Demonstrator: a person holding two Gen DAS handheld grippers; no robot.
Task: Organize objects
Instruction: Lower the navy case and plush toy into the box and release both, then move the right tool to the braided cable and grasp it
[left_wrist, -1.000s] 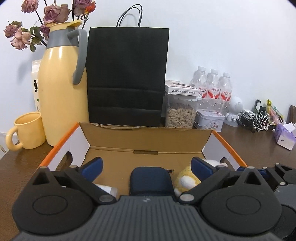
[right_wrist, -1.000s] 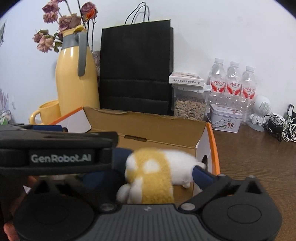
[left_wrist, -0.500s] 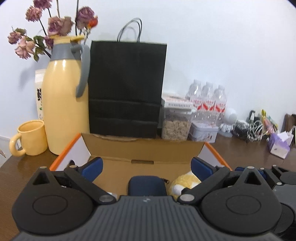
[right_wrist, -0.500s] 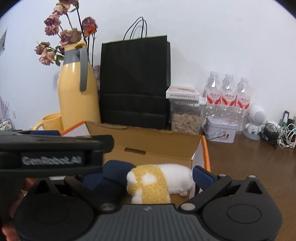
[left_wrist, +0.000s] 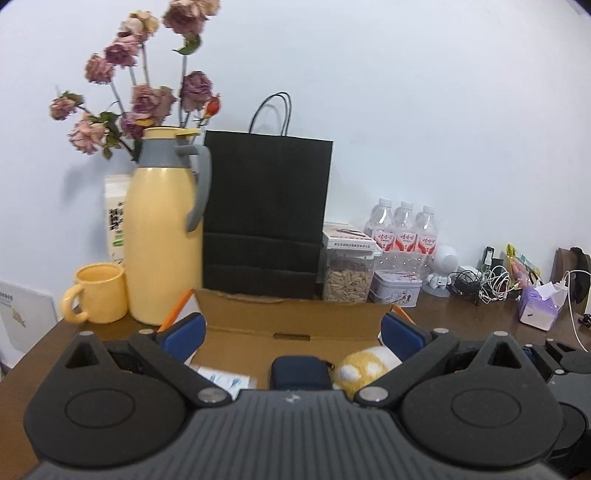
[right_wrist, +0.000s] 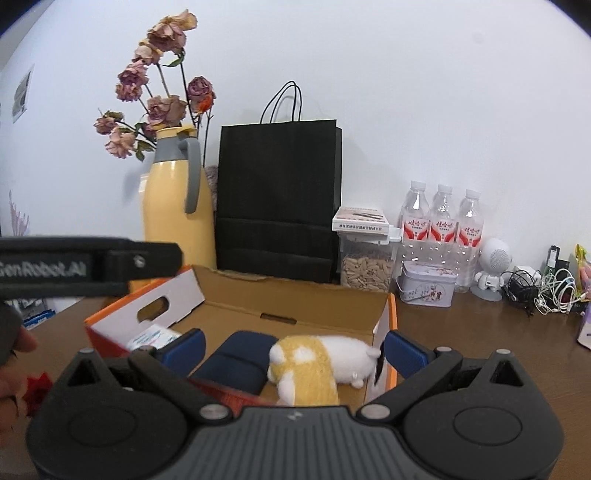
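An open cardboard box (right_wrist: 314, 295) with orange edges sits on the brown table. Inside it lie a yellow-and-white plush toy (right_wrist: 314, 362), a dark blue pouch (right_wrist: 240, 360) and a white packet (right_wrist: 153, 338). The same box (left_wrist: 295, 317), plush (left_wrist: 364, 367), pouch (left_wrist: 299, 371) and packet (left_wrist: 221, 378) show in the left wrist view. My right gripper (right_wrist: 293, 349) is open above the box's near side, with nothing between its blue pads. My left gripper (left_wrist: 291, 334) is open too, holding nothing. The left tool's black body (right_wrist: 85, 266) crosses the right wrist view.
Behind the box stand a yellow jug (left_wrist: 162, 240) with dried roses, a yellow mug (left_wrist: 98, 293), a black paper bag (left_wrist: 266, 218), a seed jar (left_wrist: 347, 277), a tin (left_wrist: 395, 291), three water bottles (left_wrist: 404, 229) and tangled cables (left_wrist: 487, 282). A tissue pack (left_wrist: 537, 308) lies at right.
Both grippers have pulled back and up from the box. The plush toy, earlier between the right pads, now lies in the box beside the pouch.
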